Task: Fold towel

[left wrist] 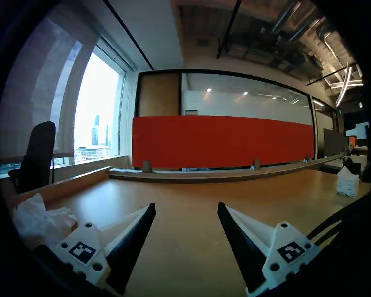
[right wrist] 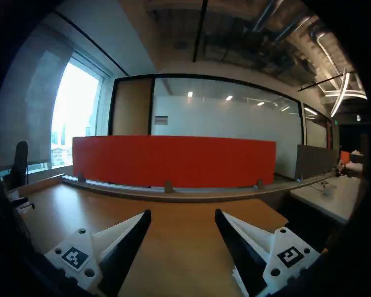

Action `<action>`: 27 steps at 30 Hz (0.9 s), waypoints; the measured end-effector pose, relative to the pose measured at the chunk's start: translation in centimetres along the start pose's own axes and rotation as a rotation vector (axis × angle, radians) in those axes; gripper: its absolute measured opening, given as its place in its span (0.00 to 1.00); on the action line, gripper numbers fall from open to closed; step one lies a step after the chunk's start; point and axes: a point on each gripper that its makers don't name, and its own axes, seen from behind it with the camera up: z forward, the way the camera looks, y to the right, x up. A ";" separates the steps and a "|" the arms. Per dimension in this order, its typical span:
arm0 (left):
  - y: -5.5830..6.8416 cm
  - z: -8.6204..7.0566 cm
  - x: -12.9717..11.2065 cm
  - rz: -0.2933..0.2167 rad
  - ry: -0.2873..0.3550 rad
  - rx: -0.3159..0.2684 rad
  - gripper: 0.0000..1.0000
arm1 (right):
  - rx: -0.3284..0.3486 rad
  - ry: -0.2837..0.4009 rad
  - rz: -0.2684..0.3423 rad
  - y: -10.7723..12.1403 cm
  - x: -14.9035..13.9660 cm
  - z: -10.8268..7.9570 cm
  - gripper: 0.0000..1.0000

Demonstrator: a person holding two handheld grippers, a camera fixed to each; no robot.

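In the left gripper view my left gripper (left wrist: 186, 208) hangs open low over a wooden desk (left wrist: 195, 208), nothing between its black-edged white fingers. A crumpled white cloth (left wrist: 39, 220) lies on the desk at the left, just beyond the left finger. A small stack of folded white cloth (left wrist: 347, 182) sits at the far right of the desk. In the right gripper view my right gripper (right wrist: 183, 214) is open too, above bare wood (right wrist: 180, 232), with nothing held.
A red partition screen (left wrist: 220, 141) runs along the desk's far edge, also seen as the red screen (right wrist: 173, 161) ahead. A black office chair (left wrist: 36, 156) stands by the window at left. A white desk (right wrist: 334, 195) lies beyond a gap on the right.
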 end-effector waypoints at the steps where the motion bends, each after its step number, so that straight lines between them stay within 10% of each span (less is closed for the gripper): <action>1: 0.0 0.0 0.0 0.000 0.000 0.000 0.93 | 0.000 0.000 0.001 0.0 -0.1 0.0 1.00; 27: 0.1 0.0 -0.1 0.005 -0.001 -0.003 0.93 | -0.023 0.057 -0.061 2.1 -1.7 -0.1 1.00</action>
